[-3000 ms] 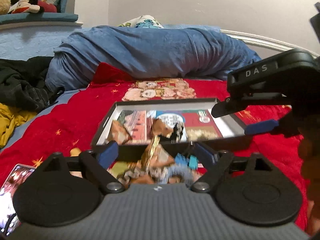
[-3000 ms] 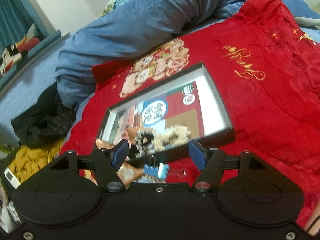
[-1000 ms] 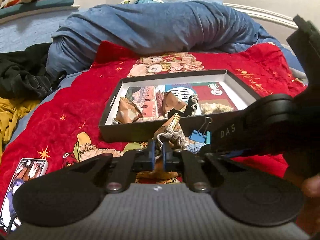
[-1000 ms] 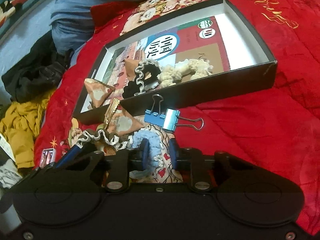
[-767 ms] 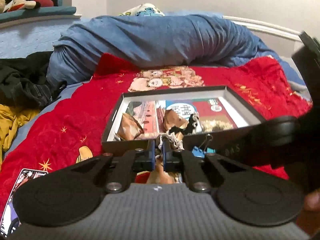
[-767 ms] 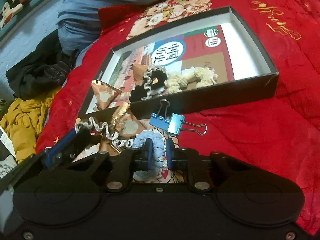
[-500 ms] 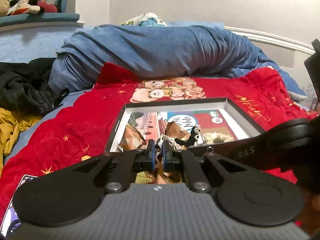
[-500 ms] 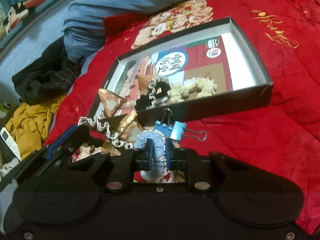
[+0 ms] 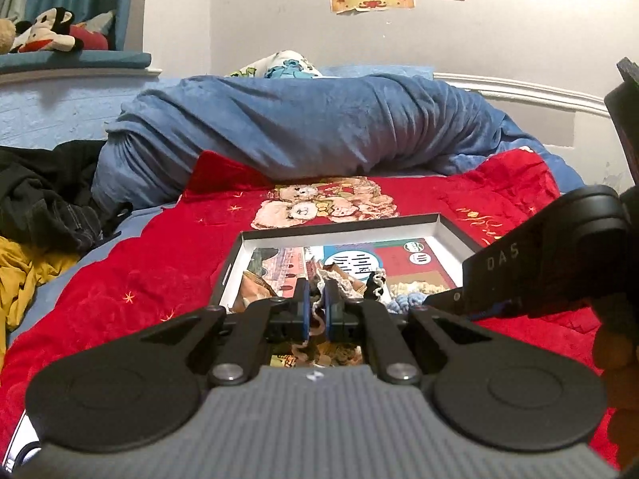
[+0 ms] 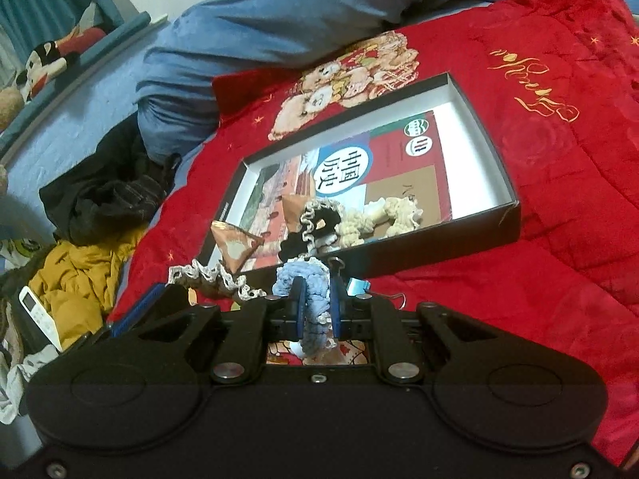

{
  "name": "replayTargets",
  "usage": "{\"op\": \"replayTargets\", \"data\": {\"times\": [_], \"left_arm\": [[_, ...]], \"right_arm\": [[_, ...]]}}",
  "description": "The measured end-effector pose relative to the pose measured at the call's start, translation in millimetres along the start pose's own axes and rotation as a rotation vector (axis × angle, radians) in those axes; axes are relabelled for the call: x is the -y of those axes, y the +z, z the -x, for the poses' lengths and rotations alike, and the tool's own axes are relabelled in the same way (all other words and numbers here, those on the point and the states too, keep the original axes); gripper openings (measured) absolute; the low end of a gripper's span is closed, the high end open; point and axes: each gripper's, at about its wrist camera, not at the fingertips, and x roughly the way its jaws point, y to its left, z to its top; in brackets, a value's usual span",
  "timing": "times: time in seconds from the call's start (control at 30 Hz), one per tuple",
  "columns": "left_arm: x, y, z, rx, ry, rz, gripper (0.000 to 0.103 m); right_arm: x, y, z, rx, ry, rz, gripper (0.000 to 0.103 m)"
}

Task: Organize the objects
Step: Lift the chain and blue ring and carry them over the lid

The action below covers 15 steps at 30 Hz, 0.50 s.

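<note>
A shallow black box (image 9: 339, 228) (image 10: 439, 241) with a book in it lies on the red blanket. Inside it are a black lace-edged scrunchie (image 10: 315, 219), a cream scrunchie (image 10: 385, 215) and triangular snack packets (image 10: 235, 245). My left gripper (image 9: 313, 305) is shut on a brown scrunchie with white lace trim (image 9: 319, 283) (image 10: 215, 279), held just before the box's near wall. My right gripper (image 10: 315, 307) is shut on a light blue scrunchie (image 10: 303, 275) (image 9: 407, 299), also raised at the near wall. A blue binder clip (image 10: 357, 285) lies below, mostly hidden by the fingers.
A rolled blue blanket (image 9: 319, 127) lies behind the box. Black clothes (image 10: 108, 191), a yellow garment (image 10: 76, 279) and a white remote (image 10: 38, 313) are piled to the left. Plush toys (image 9: 44, 36) sit on a ledge. The red blanket (image 10: 559, 219) stretches right of the box.
The right jaws closed on the blue scrunchie and lifted it off the blanket. The left gripper, shut throughout, tilted up with the lace scrunchie; the box now sits lower in both views.
</note>
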Motion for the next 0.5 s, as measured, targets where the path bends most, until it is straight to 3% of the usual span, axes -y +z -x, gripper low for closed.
{"op": "replayTargets", "data": {"times": [0.5], "left_arm": [[-11, 10, 6, 0.053, 0.003, 0.036, 0.009]], "right_arm": [[-4, 9, 7, 0.046, 0.018, -0.03, 0.013]]}}
